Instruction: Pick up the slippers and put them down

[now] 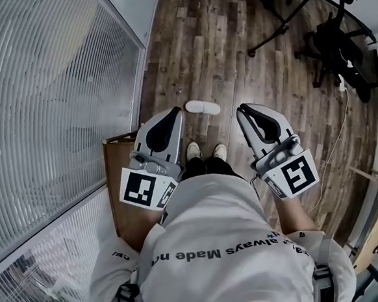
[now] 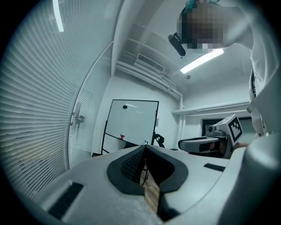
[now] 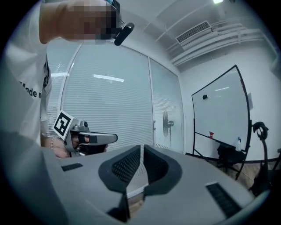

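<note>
While left gripper (image 1: pixel 175 112), right gripper (image 1: pixel 241 110) clench jaws empty | wood floor (image 1: pixel 226 40) — slipper (image 1: pixel 202 107), perhaps

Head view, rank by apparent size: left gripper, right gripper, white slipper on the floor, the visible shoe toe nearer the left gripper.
1. left gripper and right gripper: alike, no ranking; both sit near the camera, which inflates them.
2. white slipper.
3. shoe toe, mostly hidden by the person.

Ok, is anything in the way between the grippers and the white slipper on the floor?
Nothing visible. The white slipper lies on bare wood floor ahead of the person's feet; the left gripper and right gripper, both shut and empty, flank it from above.
</note>
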The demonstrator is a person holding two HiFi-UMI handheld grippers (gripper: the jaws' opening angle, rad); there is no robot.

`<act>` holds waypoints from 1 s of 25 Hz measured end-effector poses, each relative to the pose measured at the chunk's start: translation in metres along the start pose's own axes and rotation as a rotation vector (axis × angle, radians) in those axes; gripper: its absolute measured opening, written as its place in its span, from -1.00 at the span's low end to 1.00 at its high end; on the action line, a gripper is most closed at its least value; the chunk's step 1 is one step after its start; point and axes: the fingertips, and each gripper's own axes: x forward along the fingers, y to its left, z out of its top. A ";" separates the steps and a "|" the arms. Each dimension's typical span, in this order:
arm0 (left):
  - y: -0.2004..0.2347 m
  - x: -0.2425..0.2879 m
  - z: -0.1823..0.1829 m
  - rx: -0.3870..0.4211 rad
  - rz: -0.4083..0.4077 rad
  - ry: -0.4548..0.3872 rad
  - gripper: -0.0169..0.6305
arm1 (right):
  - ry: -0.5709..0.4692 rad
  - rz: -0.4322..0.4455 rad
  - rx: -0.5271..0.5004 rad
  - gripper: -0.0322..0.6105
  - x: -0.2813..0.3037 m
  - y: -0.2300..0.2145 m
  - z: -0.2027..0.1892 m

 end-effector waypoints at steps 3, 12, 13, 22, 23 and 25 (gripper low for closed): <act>-0.007 -0.002 0.009 0.001 -0.016 -0.015 -0.91 | -0.015 0.003 -0.005 -0.81 -0.003 0.005 0.010; -0.020 -0.007 0.031 0.005 -0.039 -0.055 -0.91 | -0.043 0.014 -0.058 -0.81 -0.012 0.015 0.036; -0.021 -0.009 0.033 0.006 -0.039 -0.058 -0.91 | -0.042 0.011 -0.060 -0.81 -0.013 0.015 0.036; -0.030 -0.004 0.043 0.002 -0.042 -0.074 -0.91 | -0.074 -0.029 -0.073 -0.81 -0.027 0.001 0.052; -0.031 -0.004 0.042 0.001 -0.044 -0.074 -0.91 | -0.077 -0.031 -0.076 -0.81 -0.028 0.001 0.052; -0.034 -0.005 0.041 0.005 -0.050 -0.074 -0.91 | -0.082 -0.032 -0.083 -0.81 -0.031 0.003 0.053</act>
